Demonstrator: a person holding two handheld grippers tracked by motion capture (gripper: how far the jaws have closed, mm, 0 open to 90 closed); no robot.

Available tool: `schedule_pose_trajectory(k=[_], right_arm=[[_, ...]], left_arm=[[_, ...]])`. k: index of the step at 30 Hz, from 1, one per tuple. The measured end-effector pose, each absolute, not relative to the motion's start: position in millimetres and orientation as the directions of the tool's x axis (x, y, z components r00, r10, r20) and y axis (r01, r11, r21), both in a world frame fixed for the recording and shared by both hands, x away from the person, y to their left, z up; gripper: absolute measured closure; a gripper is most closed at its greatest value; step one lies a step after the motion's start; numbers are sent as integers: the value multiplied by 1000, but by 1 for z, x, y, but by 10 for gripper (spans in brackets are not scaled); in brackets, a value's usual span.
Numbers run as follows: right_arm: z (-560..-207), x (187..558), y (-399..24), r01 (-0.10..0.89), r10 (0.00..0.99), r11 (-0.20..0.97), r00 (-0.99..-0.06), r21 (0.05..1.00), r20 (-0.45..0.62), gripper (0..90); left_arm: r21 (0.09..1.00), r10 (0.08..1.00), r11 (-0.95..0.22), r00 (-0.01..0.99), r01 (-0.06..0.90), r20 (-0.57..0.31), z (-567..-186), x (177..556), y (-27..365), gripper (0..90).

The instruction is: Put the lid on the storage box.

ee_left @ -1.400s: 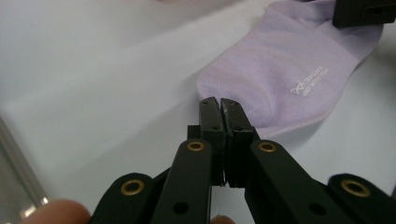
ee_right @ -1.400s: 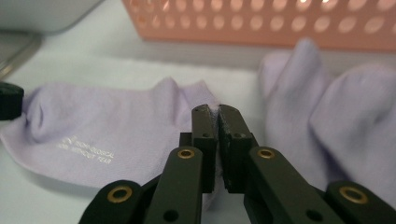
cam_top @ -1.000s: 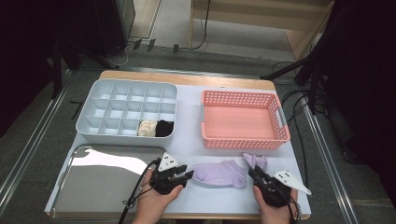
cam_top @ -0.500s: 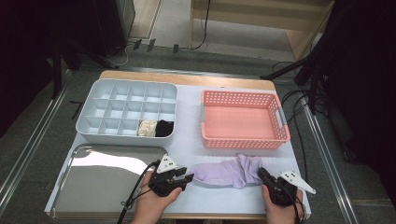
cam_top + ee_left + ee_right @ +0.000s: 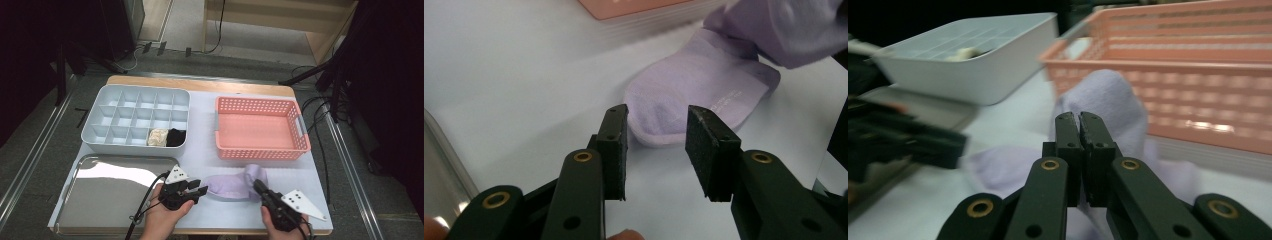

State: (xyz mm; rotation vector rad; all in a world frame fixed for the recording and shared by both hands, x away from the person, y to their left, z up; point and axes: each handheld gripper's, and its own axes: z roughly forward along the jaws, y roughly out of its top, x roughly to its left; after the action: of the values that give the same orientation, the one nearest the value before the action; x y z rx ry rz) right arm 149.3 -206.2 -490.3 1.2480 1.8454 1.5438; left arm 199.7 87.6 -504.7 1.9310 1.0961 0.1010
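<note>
A pale lilac knitted sock (image 5: 231, 185) is lying on the white tabletop (image 5: 202, 135), just in front of the salmon-pink perforated plastic basket (image 5: 260, 128). Its toe end is lying flat, pointing away from the basket's front right corner, while its cuff end (image 5: 255, 176) is lifting off the surface and folding back over the rest, close to the basket's front wall.

The right gripper (image 5: 261, 189), in the person's right hand (image 5: 280, 222), is pinching that raised cuff; in the right gripper view its 2 black jaws are pressing together with almost no gap, the lilac fabric (image 5: 1113, 107) bunching up around and behind the tips. These jaws have just been closing, with the sock's cloth caught between them.

The left gripper (image 5: 198, 188), in the person's left hand (image 5: 162, 219), is sitting in front of the basket's front left corner, its tips just short of the sock's toe. In the left gripper view its 2 padded fingers (image 5: 616, 145) are standing partly apart, holding nothing, with the toe (image 5: 664, 117) showing beyond the gap.

Beside the basket, a pale grey plastic tray with 15 compartments (image 5: 136, 118) is holding 1 cream bundle (image 5: 158, 137) and 1 black bundle (image 5: 175, 137) in neighbouring compartments of the front row. A shiny metal tray (image 5: 107, 187) is lying further out from the basket, in front of the divided tray.
</note>
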Motion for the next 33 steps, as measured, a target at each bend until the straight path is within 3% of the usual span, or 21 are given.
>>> schedule_pose_trajectory(k=[2,5,8,13,16,19,25,33], right_arm=[[-493,148,-191,379,805,-1,-549,926,226,872],[-498,148,-173,400,752,26,-612,916,246,714],[-496,150,-180,387,775,-5,-582,922,248,653],[-500,162,-228,415,890,-74,-382,907,247,631],[-515,174,-254,511,907,-132,-284,849,311,588],[-525,177,-259,555,902,-139,-270,821,335,586],[-518,166,-246,507,915,-69,-311,859,257,635],[-519,183,-247,548,891,-115,-311,829,330,587]], left_arm=[[725,728,-213,601,655,-330,-505,200,88,623],[719,737,-216,594,661,-324,-506,200,89,633],[717,738,-220,593,662,-321,-506,200,90,644],[714,740,-212,587,667,-329,-507,200,90,650],[714,740,-217,589,665,-325,-508,200,89,649],[717,732,-217,597,663,-330,-507,199,87,639],[734,721,-219,613,643,-322,-503,195,86,636],[748,716,-205,618,631,-324,-501,194,88,657]])
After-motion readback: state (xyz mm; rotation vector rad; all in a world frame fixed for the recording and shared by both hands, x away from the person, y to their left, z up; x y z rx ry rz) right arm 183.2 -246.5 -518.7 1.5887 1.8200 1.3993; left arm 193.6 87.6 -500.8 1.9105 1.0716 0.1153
